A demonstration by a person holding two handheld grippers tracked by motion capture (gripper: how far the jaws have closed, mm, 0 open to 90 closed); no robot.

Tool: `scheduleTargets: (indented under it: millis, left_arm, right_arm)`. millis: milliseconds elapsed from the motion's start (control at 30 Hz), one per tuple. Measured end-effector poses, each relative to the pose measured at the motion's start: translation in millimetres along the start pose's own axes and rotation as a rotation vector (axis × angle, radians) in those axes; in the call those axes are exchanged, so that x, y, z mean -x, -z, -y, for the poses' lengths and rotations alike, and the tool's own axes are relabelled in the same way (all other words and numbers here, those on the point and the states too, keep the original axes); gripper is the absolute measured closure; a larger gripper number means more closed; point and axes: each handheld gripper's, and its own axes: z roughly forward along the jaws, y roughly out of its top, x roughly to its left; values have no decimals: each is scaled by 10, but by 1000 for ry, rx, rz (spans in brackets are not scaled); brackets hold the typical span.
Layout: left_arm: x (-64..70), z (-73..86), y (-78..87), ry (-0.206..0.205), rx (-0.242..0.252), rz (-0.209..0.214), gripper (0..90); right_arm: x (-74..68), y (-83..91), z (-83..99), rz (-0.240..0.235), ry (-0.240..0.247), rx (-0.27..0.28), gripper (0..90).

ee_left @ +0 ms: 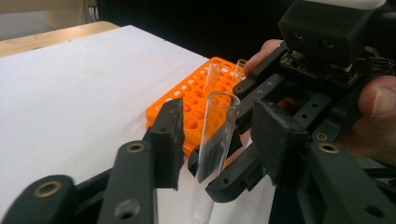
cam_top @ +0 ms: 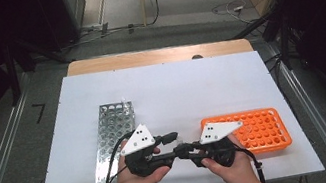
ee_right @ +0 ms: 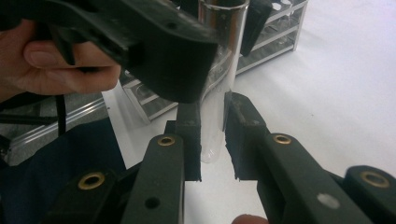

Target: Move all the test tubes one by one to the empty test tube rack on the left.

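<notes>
- While the two grippers meet tip to tip at about six o'clock on the white table (cam_top: 160,87), a clear test tube (ee_left: 215,135) stands upright between them, off both racks.
- The right gripper (ee_right: 212,140) has its jaws closed on the tube's lower part, near the rounded bottom; this grip looks firm.
- The left gripper (ee_left: 217,140) has its jaws spread on either side of the tube's upper half, with a gap at each pad, so it is not gripping.
- The orange rack (cam_top: 259,128) lies at four o'clock with at least two tubes standing in it; the metal rack (cam_top: 112,131) lies at eight o'clock.
- As I judge it, this is a hand-over in mid-air: one grip holds, the other has not closed.
- Left to do: finish the pass and seat the tube in a rack hole; which rack I cannot tell.
</notes>
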Motion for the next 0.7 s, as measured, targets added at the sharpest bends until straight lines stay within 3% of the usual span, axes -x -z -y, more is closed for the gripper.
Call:
scheduleTargets:
  millis: [133, 333, 700]
  left_arm:
    - [-5, 0, 10, -7, 9, -8, 663]
    - [10, 12, -12, -29, -5, -7, 696]
    - [-5, -1, -14, -29, -3, -22, 759]
  right_arm:
    - [-12, -14, 0, -2, -2, -1, 736]
    - [-21, -28, -1, -5, 2, -6, 736]
    - [-11, -27, 0, -8, 1, -5, 735]
